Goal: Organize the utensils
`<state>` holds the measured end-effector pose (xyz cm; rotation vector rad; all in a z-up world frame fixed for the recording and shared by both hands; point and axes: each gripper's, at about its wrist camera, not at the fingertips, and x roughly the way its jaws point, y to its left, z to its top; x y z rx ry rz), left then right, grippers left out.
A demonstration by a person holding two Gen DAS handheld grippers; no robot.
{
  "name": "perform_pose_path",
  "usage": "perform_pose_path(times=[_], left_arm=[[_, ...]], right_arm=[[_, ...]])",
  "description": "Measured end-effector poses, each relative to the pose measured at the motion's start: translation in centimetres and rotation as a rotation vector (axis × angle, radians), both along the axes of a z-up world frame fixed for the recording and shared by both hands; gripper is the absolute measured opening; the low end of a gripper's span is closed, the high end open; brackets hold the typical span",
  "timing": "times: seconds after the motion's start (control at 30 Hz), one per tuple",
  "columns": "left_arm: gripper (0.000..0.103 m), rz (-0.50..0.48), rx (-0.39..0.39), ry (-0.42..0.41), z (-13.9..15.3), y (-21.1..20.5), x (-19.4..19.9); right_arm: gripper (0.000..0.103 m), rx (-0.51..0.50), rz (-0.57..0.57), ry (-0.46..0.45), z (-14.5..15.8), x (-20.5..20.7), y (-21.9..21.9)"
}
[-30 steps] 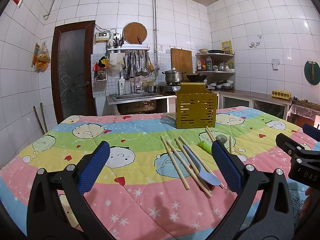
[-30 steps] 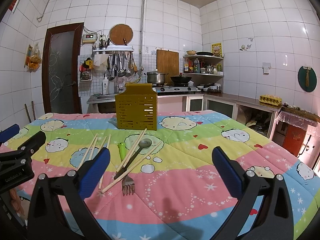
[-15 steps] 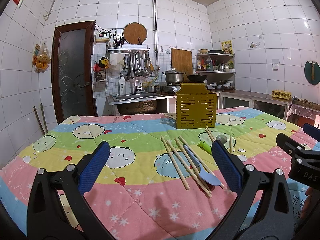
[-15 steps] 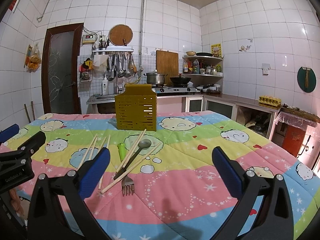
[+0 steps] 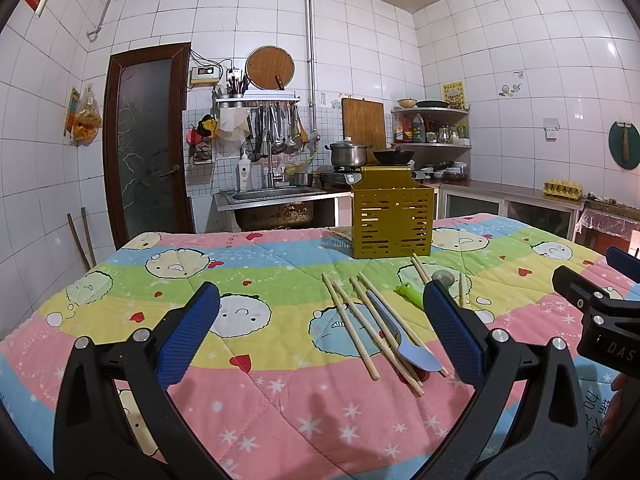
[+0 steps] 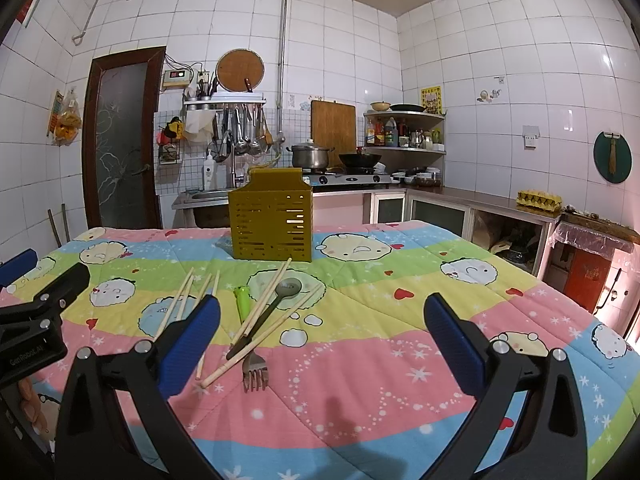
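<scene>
- The yellow slotted caddy (image 5: 392, 219) stands upright at the far side of the table — a square box with a raised back tab and rows of short slits; pale strips show through a few slits, but what is inside cannot be made out.
- The quilted cloth (image 5: 280, 400) covers the table in pastel stripes printed with cartoon faces, hearts and stars, soft and stitched.
- Loose on the cloth in front of the caddy: wooden chopsticks (image 5: 350, 326), thin pale rods fanned out and overlapping.
- A blue spoon (image 5: 404, 346) lies among the chopsticks, smooth bowl nearest the camera.
- A dark spoon (image 6: 276, 304) lies crossed with chopsticks, its round bowl toward the caddy.
- A metal fork (image 6: 254, 370) lies tines toward the camera, and a green-handled utensil (image 6: 241, 302) lies just beside the chopsticks.
- The left gripper (image 5: 320, 332) — black frame, ribbed blue pads — is spread wide and holds nothing.
- The right gripper (image 6: 322, 340) is likewise spread wide, empty, above the near cloth.
</scene>
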<state>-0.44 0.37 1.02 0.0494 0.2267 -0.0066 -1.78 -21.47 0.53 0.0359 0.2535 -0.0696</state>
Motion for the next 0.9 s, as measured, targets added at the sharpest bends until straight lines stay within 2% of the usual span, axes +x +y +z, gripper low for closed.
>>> perform_pose_path(times=[0.9], left_arm=[[0.098, 0.000, 0.001, -0.002, 0.11, 0.11, 0.00]], right_arm=[[0.099, 0.000, -0.002, -0.001, -0.04, 0.01, -0.10]])
